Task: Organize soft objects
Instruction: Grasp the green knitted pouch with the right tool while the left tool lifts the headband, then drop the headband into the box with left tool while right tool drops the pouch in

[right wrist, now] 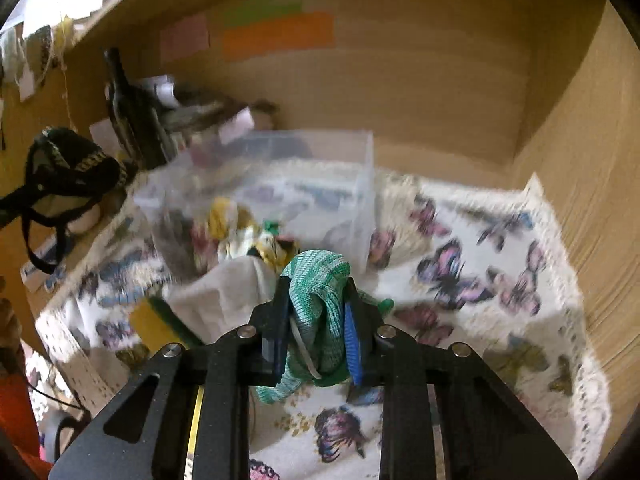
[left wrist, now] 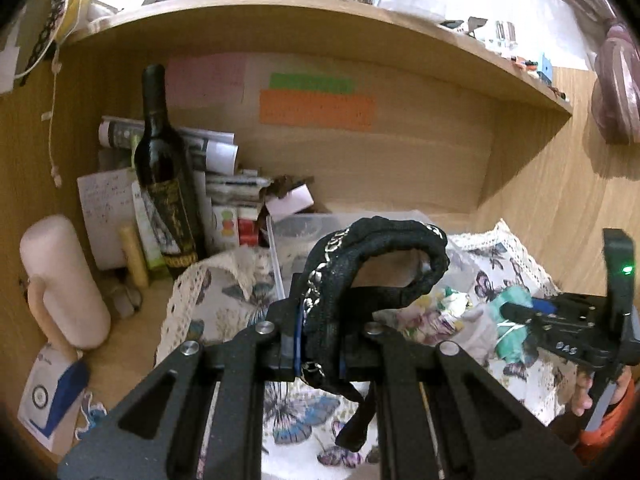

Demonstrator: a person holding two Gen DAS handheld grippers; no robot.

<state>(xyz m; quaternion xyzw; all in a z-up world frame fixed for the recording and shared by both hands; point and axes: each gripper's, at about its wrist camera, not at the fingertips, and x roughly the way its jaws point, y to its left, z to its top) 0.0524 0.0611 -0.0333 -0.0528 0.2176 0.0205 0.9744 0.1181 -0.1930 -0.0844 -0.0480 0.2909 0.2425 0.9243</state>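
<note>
My left gripper (left wrist: 320, 320) is shut on a black fabric band with a silver chain (left wrist: 376, 256), held above the butterfly cloth (left wrist: 296, 420). The band also shows in the right wrist view (right wrist: 68, 168) at the left. My right gripper (right wrist: 314, 312) is shut on a green knitted cloth (right wrist: 316, 284); it shows in the left wrist view (left wrist: 516, 312) at the right, over the pile. A clear plastic box (right wrist: 328, 176) stands on the butterfly cloth (right wrist: 460, 248). Floral and yellow fabric pieces (right wrist: 240, 236) and a white cloth (right wrist: 224, 292) lie at its open front.
A dark wine bottle (left wrist: 164, 168), papers (left wrist: 200, 148), small boxes and a pale pink cylinder (left wrist: 64, 284) stand at the left of the wooden desk nook. A shelf (left wrist: 320, 20) runs overhead. A yellow-green sponge (right wrist: 156, 320) lies on the cloth. The wooden side wall (right wrist: 592, 200) stands to the right.
</note>
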